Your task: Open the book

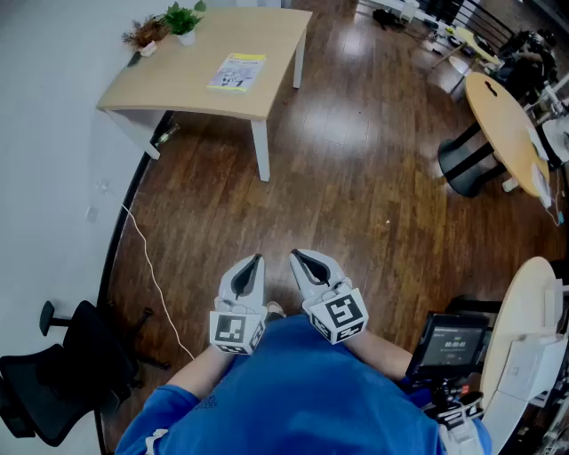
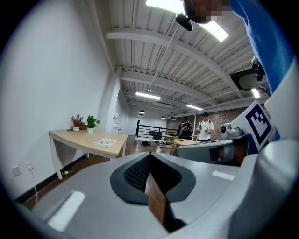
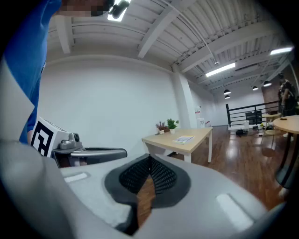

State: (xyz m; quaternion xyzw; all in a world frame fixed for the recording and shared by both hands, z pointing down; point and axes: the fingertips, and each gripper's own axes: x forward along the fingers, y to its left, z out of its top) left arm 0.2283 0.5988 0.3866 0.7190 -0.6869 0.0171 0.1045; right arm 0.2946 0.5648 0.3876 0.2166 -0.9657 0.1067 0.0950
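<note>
Ahead, book and plants share the table.

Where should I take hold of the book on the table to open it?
Probably the top cover's free edge, opposite the spine; which side that is looks too small to tell. The book lies flat, cover up, near the front edge of the table, so come in low from there, pinching only the cover.

A blue short-sleeved shirt is worn; the grey, black-padded left gripper and right gripper are fitted with black-and-white marker cubes.
</note>
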